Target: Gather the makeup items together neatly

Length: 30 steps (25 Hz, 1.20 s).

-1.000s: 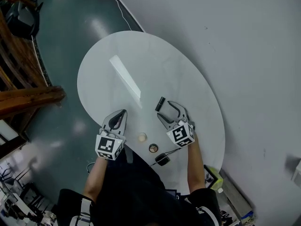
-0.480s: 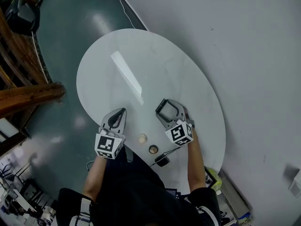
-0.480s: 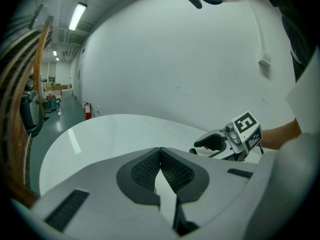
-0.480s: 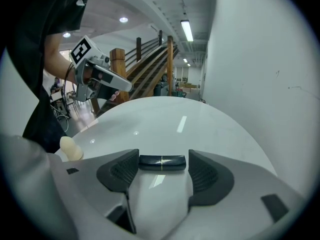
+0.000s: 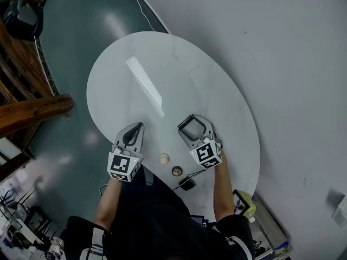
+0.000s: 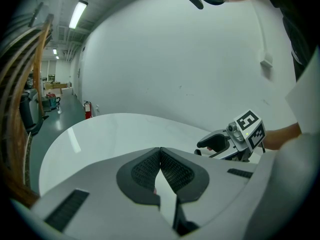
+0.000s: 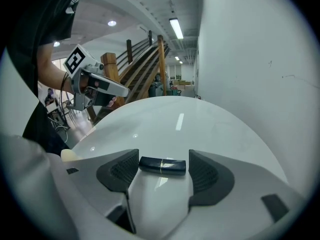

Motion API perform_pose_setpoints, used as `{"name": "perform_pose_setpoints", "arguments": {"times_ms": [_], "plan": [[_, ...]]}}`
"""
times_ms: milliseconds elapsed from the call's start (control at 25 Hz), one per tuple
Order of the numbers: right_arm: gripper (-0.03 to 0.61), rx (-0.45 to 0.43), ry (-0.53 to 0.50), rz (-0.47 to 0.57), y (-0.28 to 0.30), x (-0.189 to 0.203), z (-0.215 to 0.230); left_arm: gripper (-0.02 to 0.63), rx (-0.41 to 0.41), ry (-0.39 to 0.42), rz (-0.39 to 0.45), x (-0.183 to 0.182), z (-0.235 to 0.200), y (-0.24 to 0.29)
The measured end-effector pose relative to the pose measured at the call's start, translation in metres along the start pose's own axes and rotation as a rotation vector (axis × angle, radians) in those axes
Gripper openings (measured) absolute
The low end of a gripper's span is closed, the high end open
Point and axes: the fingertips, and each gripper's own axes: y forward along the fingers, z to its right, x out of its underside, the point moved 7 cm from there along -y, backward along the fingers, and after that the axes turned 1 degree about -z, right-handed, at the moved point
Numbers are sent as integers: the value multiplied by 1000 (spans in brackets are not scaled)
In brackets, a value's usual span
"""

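Right gripper view: lipstick (image 7: 162,165) (btwn jaws)

We see a dark, glossy lipstick tube (image 7: 162,165) with a thin gold band lying flat on the white tabletop (image 5: 162,69). It lies crosswise between the jaws of the right gripper (image 7: 163,180), which have just been opening and do not clamp it. Nearer us sit a small cream round piece (image 5: 164,158) and a dark-rimmed round pot (image 5: 177,170), just beside each other.

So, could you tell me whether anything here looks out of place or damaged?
Nothing looks spilled or damaged. Only the dark tube lies apart from the cream round item and dark round item by the table's near edge, untouched between the right gripper's jaws, which have just been opening.
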Motion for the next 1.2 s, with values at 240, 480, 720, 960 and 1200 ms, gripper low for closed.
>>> {"name": "perform_pose_setpoints", "arguments": {"times_ms": [240, 480, 720, 960, 1200], "plan": [[296, 4, 21, -9, 0, 0, 0, 17, 3, 1, 0, 0, -2, -2], [298, 15, 34, -30, 5, 1, -10, 17, 5, 3, 0, 4, -7, -9], [298, 66, 26, -39, 2, 1, -9, 17, 12, 4, -4, 5, -6, -12], [299, 100, 37, -47, -1, 5, -8, 17, 20, 6, -4, 7, -4, -14], [299, 140, 64, -39, -5, 6, -7, 17, 27, 9, -1, 8, -4, -17]]}}
